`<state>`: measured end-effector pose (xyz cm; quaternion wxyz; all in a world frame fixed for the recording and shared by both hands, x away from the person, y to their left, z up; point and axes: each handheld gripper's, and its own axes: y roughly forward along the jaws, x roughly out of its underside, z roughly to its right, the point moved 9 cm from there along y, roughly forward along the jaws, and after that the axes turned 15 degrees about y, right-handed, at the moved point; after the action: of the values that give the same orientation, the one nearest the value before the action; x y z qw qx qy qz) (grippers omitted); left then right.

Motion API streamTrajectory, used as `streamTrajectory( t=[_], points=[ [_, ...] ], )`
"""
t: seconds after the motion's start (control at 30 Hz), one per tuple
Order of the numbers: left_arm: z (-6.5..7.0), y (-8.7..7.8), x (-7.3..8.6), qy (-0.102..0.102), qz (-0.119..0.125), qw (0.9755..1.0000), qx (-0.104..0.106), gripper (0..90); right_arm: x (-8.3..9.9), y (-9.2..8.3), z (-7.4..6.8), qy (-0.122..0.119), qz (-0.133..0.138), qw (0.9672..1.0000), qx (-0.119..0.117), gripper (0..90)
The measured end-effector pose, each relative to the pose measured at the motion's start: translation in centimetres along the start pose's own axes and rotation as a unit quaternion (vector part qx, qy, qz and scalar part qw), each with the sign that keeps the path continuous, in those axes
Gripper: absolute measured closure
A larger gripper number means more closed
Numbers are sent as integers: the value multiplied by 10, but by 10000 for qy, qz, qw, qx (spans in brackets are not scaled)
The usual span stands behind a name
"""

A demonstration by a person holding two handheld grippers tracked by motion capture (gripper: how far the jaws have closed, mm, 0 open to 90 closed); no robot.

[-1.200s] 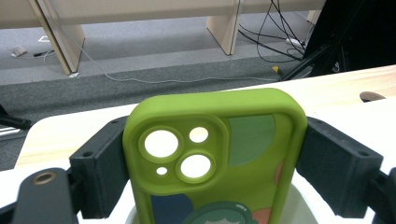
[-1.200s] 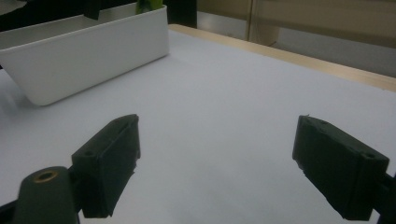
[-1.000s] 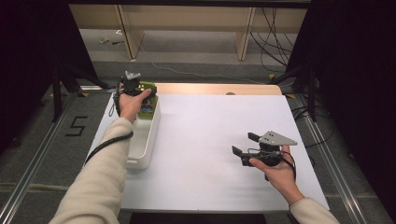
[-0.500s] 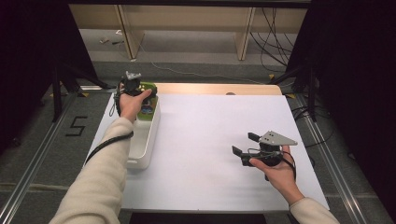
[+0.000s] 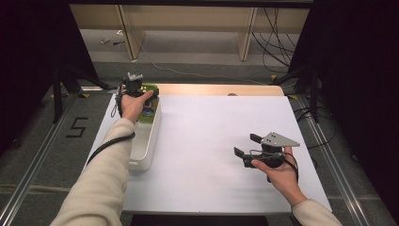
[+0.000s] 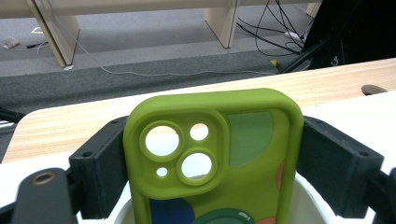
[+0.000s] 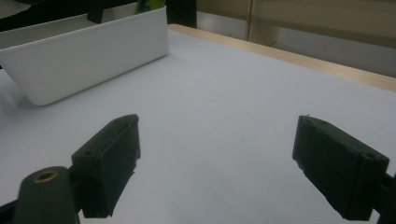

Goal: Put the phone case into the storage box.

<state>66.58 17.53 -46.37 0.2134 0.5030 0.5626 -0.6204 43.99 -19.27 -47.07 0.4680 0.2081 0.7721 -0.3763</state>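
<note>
A green phone case (image 6: 212, 158) with camera cutouts and coloured patches stands between my left gripper's two black jaws, which press on its two sides. In the high view the left gripper (image 5: 141, 92) holds the green phone case (image 5: 149, 89) over the far end of a white bin (image 5: 143, 141) at the table's left. My right gripper (image 5: 247, 147) rests low over the white table cover at the right, pointing left. Its jaws stand wide apart in the right gripper view (image 7: 215, 163), with nothing between them.
The white bin (image 7: 84, 51) is long and narrow, along the left edge of the white table cover (image 5: 221, 127). A wooden strip (image 5: 221, 89) runs along the table's far edge. Beyond lie grey floor, wooden legs and cables.
</note>
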Motion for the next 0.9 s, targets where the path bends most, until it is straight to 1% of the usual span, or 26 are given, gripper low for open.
streamTrajectory(
  t=[0.43, 0.67, 0.9],
  points=[
    [0, 2, 2, -51, -22, 10000, 23, 152, 0, 0, 0, -1, -1, 10000, -5, 160],
    [0, 2, 3, -15, -21, 10000, 53, 150, 0, 0, 0, -3, -2, 10000, -7, 160],
    [-1, 3, 4, 25, -13, 10000, 40, 145, 0, 0, 0, -13, -14, 10000, -7, 160]
  ],
)
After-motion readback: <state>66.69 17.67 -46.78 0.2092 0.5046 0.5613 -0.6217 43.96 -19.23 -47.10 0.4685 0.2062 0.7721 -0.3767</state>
